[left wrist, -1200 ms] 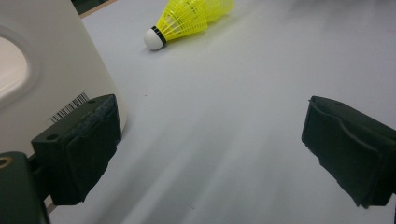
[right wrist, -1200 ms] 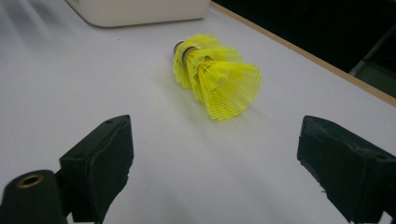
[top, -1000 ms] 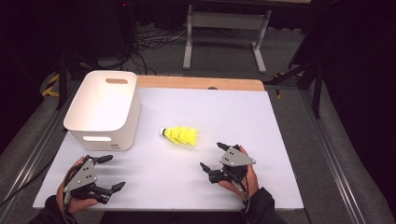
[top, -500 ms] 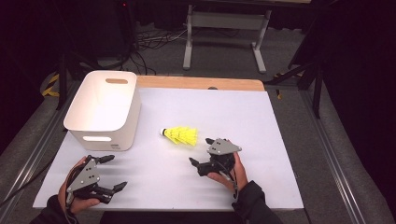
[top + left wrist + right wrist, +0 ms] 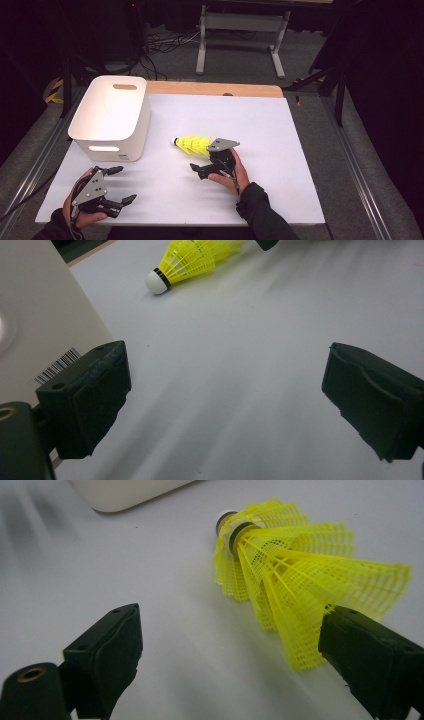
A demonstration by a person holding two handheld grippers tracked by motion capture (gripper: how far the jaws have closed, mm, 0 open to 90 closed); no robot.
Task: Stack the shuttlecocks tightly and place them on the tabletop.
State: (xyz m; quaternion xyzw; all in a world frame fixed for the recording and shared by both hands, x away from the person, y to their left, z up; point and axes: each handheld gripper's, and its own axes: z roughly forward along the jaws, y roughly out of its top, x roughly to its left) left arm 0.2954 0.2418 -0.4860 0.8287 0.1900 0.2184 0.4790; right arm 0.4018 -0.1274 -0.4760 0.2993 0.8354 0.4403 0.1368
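Worktop [image 5: 280, 150]: white sheet over a wooden top; a strip of bare wood shows along the far edge.

Shuttlecock [image 5: 192, 145]: yellow mesh skirt, white cork tip with a dark band. It lies on its side near the middle of the worktop, cork pointing left toward the bin, skirt flaring right. In your left tool view it sits far off at the top [image 5: 192, 262]; in your right tool view it is close up [image 5: 295, 580].

Bin [image 5: 111, 116]: white, open-topped, with handle slots in its near and far walls. It stands on the far-left part of the worktop, just left of the shuttlecock and apart from it. A barcode label shows on its wall in your left tool view [image 5: 52, 367].

Right tool [image 5: 202, 167]: your right hand [image 5: 231, 172] holds it right at the shuttlecock's skirt end, pointing left. Jaws released, spread wide. In your right tool view [image 5: 230, 665] the skirt rim lies just by the right-side jaw, at or nearly touching its pad; I cannot tell which. The left-side jaw stands well clear over bare worktop.

Left tool [image 5: 122, 185]: your left hand [image 5: 80, 210] holds it at the near-left corner of the worktop, near side of the bin. Jaws released, wide apart, nothing between them. In your left tool view [image 5: 225, 410] they frame bare white surface, with the bin wall just beside the left-side jaw.

Floor [image 5: 240, 60]: grey, beyond the far edge, with cables and a metal stand frame.
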